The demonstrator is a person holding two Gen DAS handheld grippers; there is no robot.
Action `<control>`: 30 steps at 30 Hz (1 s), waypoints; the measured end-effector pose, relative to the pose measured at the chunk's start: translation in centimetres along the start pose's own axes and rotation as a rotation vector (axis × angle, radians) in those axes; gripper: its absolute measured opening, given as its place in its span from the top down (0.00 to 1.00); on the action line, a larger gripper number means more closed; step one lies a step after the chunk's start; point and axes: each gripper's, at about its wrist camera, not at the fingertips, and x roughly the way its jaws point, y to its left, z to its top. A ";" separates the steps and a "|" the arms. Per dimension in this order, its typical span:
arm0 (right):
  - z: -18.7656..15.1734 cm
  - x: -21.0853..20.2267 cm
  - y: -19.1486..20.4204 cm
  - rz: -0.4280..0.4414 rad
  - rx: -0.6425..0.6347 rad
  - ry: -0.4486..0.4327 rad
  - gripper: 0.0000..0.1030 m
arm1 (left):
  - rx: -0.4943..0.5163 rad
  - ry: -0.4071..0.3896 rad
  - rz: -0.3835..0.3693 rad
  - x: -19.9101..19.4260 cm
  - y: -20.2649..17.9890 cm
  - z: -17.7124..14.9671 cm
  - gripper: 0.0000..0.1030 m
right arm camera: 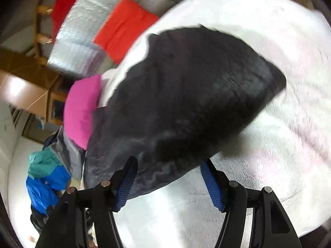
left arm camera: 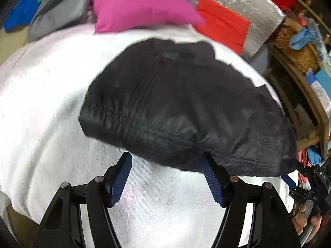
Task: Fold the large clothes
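- Your left gripper (left arm camera: 167, 162) has its blue-padded fingers (left arm camera: 122, 177) spread apart over the white fleece blanket (left arm camera: 47, 95); nothing is pinched between them.
- The folded black garment (left arm camera: 178, 103) lies on that blanket just ahead of the fingertips; its near hem drapes over the tip of the right-hand pad.
- Your right gripper (right arm camera: 168, 166) also has its fingers apart, with the near edge of the black garment lying loose across the gap and against both tips.
- A pink cushion (left arm camera: 140, 6) and a red cushion (left arm camera: 223, 24) sit beyond the garment.
- A pile of grey, teal and blue clothes (right arm camera: 47, 177) lies at the blanket's far edge.
- In the left wrist view, your right hand (left arm camera: 306, 223) grips the other tool's handle.
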 end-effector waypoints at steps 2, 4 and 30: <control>-0.1 -0.3 0.4 0.043 -0.026 0.009 0.35 | 0.018 -0.046 0.006 -1.1 0.1 0.1 0.32; -0.4 -0.1 1.1 0.085 -0.057 0.042 0.35 | 0.024 -0.087 0.030 -2.0 0.2 0.2 0.32; 1.3 0.8 4.3 -0.071 -0.197 -0.092 0.43 | 0.214 -0.163 0.308 0.1 -3.1 2.0 0.28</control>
